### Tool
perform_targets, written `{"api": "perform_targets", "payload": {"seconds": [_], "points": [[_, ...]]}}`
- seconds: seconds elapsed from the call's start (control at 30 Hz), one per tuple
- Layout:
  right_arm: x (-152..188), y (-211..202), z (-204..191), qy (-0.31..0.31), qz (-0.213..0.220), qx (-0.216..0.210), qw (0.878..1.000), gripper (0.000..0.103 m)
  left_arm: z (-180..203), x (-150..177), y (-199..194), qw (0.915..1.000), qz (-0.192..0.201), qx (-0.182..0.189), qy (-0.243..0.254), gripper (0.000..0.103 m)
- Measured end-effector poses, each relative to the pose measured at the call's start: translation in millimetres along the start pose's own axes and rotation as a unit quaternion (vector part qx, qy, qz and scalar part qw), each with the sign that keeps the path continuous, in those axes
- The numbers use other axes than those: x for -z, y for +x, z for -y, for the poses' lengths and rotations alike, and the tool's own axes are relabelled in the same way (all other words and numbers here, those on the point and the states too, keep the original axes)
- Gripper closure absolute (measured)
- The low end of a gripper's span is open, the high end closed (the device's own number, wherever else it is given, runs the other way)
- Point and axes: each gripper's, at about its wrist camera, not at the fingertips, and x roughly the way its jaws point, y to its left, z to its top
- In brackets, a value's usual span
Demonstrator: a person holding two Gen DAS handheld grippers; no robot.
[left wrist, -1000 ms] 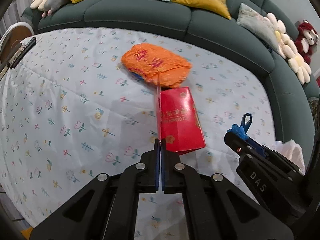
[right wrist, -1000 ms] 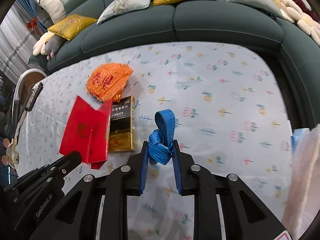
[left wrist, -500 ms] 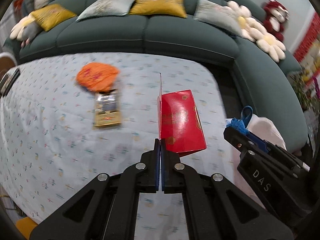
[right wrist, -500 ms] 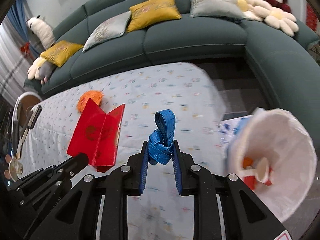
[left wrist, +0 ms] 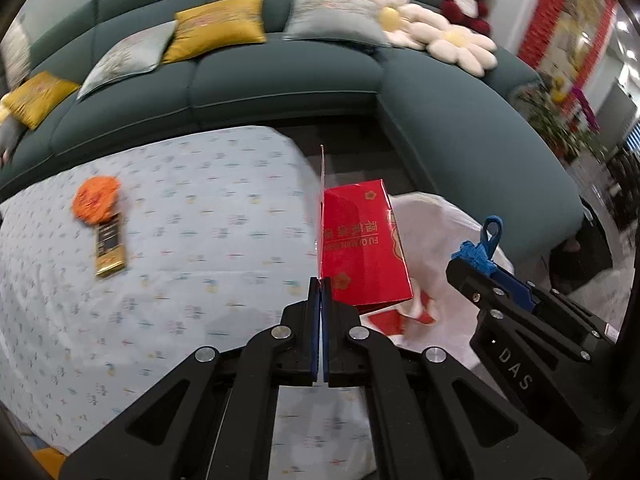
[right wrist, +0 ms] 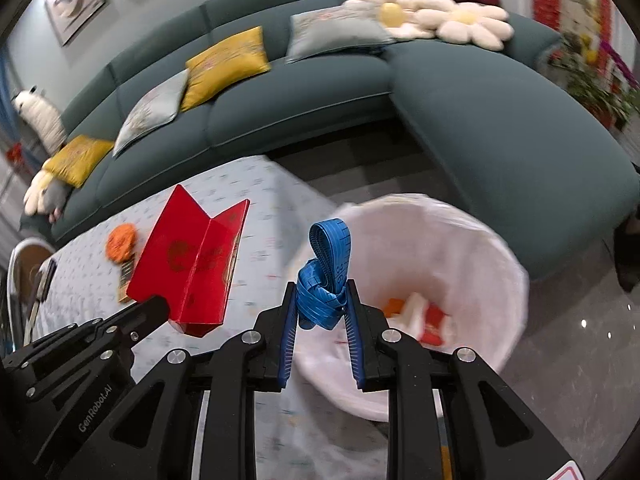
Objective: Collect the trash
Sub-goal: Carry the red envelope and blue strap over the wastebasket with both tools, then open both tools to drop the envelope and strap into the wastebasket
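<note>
From the left wrist we see our left gripper (left wrist: 320, 280) clamped tight on the folded red cardboard box (left wrist: 362, 244), held beside the white-lined trash bin (left wrist: 436, 220). From the right wrist, our right gripper (right wrist: 322, 300) pinches the coiled blue measuring tape (right wrist: 326, 272) over that bin's near rim (right wrist: 516, 276).

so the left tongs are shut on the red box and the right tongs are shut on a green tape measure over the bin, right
Not quite: the tape measure is blue, not green, as the right wrist view shows. The rest holds: the left tongs are shut on the red box, and the right tongs grip the tape over the white-lined bin.
</note>
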Motion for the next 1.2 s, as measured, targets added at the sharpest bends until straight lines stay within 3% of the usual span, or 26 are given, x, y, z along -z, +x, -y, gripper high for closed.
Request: {"api": "perform_targets", "payload": {"seconds": [0.3,0.5,0.73,0.87,1.2], "points": [[12.0,-13.7,76.7,0.049,0.006,0.029,0.998,0.082,66.9,5.6,21.9,0.9983,-0.026,0.029,0.044,0.103],[17.8,-10.9,102.8,0.066,0.002,0.031,0.997,0.082,91.3,3.6,33.4,0.9974,-0.034,0.029,0.058,0.103],[15.9,-3.0,108.7,0.071,-0.003,0.025,0.997,0.082,98.8,1.7,43.0,0.9979,-0.036,0.016,0.052,0.098],[12.1,1.5,106.2,0.067,-0.004,0.020,0.998,0.082,93.0,2.8,45.5,0.9983,-0.037,0.006,0.044,0.080],[5.2,11.1,80.1,0.041,-0.013,0.006,0.999,0.081,77.9,3.7,44.1,0.9988,-0.035,-0.007,0.032,0.072]]}}
